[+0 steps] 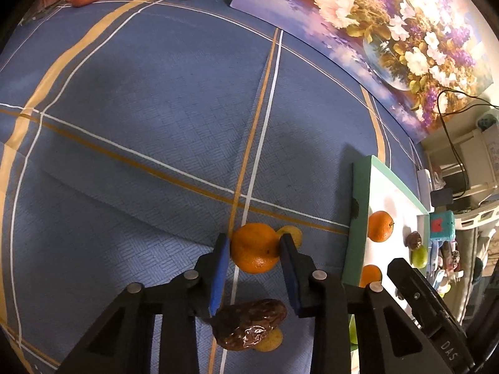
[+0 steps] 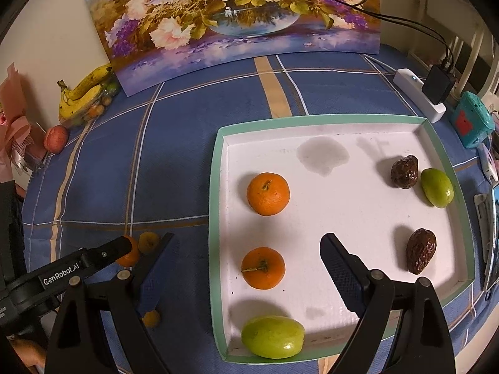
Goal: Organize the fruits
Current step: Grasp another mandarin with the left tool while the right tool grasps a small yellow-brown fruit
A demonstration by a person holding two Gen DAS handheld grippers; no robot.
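Observation:
My left gripper [image 1: 255, 244] is shut on an orange [image 1: 254, 249] that rests on the blue checked cloth, one blue pad on each side. A brown date [image 1: 249, 324] and two small yellow fruits [image 1: 293, 233] lie close by on the cloth. To the right stands the green-rimmed white tray [image 2: 218, 187]. It holds two oranges [image 2: 268, 193], two green fruits [image 2: 273, 336] and two dates [image 2: 421, 255]. My right gripper [image 2: 248, 240] hangs open above the tray's near left part, holding nothing. The left gripper's finger [image 2: 121, 246] shows at the lower left of the right wrist view.
A floral painting [image 2: 230, 15] leans against the wall at the back. Bananas [image 2: 84, 93] over a dish of small fruit and a red fruit [image 2: 55, 138] sit at the far left. A white power strip [image 2: 418, 93], cables and a teal box [image 2: 472, 123] crowd the right edge.

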